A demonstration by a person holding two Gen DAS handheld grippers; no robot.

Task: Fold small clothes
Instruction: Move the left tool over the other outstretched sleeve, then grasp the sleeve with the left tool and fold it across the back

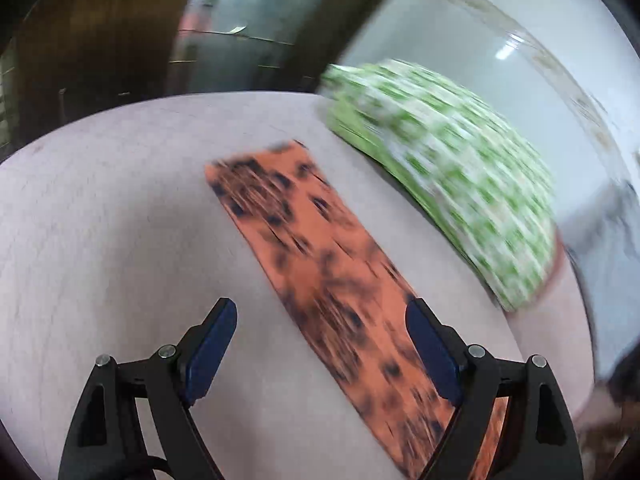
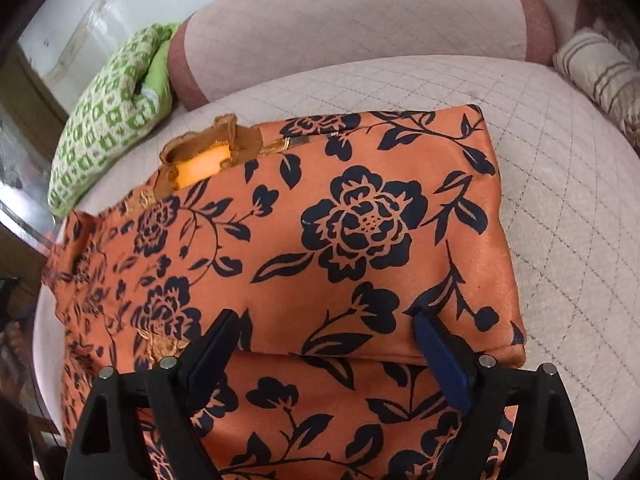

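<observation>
Right gripper (image 2: 324, 332) hangs just above the orange floral garment (image 2: 352, 216), jaws spread wide, nothing pinched between the blue pads (image 2: 440, 364). The garment lies on the pale quilted cushion (image 2: 560, 184), and one layer is already laid over another: its near folded edge runs straight across between the fingers. The neckline (image 2: 204, 160), with its gold trim, sits at the far left of the fold, gaping a little.

Over in the left wrist view everything smears with blur. Left gripper (image 1: 322, 328) is wide open too and carries nothing; a long strip of the same orange cloth (image 1: 320, 264) runs diagonally under it, from far left to near right, and passes under the right-hand finger (image 1: 432, 356). The green checked pillow (image 1: 440, 168) lies beyond, along the far right edge of the seat.

So, by my reading, one fold is down and the next grab is being lined up. To do it well: both grippers want to come down on matching corners of the same edge, biting every layer there and not only the slippery top one. This satin looks ready to slide, so lift low, carry the edge across evenly, and set it square on the far side. Watch the left end, where loose cloth bunches near the cushion's edge; smooth that flat first, or the bundle ends up lopsided
</observation>
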